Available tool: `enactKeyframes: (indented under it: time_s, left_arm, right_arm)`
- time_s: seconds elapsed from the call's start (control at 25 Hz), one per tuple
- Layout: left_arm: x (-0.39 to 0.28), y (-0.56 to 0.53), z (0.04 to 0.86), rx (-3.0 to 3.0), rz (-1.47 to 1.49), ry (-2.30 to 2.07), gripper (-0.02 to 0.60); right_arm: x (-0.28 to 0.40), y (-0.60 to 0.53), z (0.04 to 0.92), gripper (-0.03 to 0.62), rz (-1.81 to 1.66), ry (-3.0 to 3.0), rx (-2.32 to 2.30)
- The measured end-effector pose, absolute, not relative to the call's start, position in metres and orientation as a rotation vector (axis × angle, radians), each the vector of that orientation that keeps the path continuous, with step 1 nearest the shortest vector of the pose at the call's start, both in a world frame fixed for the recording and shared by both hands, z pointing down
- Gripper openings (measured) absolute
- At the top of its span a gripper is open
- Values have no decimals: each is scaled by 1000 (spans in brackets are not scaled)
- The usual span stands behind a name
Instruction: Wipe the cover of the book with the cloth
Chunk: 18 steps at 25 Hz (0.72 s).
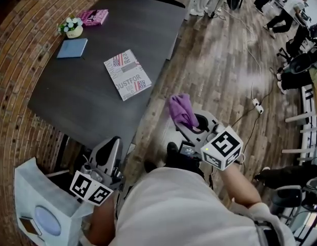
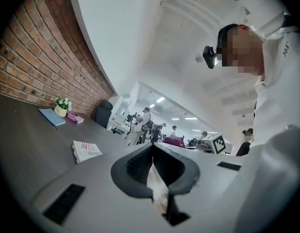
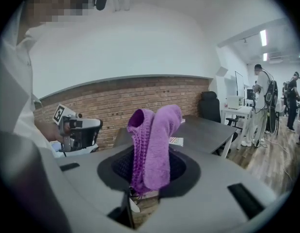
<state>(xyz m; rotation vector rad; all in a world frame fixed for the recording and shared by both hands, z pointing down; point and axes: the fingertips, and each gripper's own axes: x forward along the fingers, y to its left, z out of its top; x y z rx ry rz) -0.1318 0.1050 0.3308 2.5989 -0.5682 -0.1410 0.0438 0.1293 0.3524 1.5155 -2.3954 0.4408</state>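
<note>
Wipe not started: right gripper (image 1: 187, 123) clamps the purple cloth (image 1: 180, 108) at frame centre, well off the tabletop (image 1: 91, 106); the book (image 1: 127, 74) lies left of centre, left gripper (image 1: 112, 145) clenched empty at lower left, so approach and wiping remain.

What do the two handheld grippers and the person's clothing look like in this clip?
The left gripper and the right gripper both have pale grey moulded shells with black ribbed jaw pads. Each carries a white cube printed with black square markers. The person wears a white top.
</note>
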Motion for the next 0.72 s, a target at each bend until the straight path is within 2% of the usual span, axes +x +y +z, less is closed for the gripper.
enactKeyframes:
  time_s: [0.28, 0.72]
  left_arm:
    - [-104, 113, 306, 2645, -193, -570, 8]
    - [-44, 142, 298, 2600, -220, -596, 8]
  right_arm:
    - [72, 145, 301, 110, 346, -2479, 1555]
    - [109, 165, 293, 110, 375, -2556, 1500]
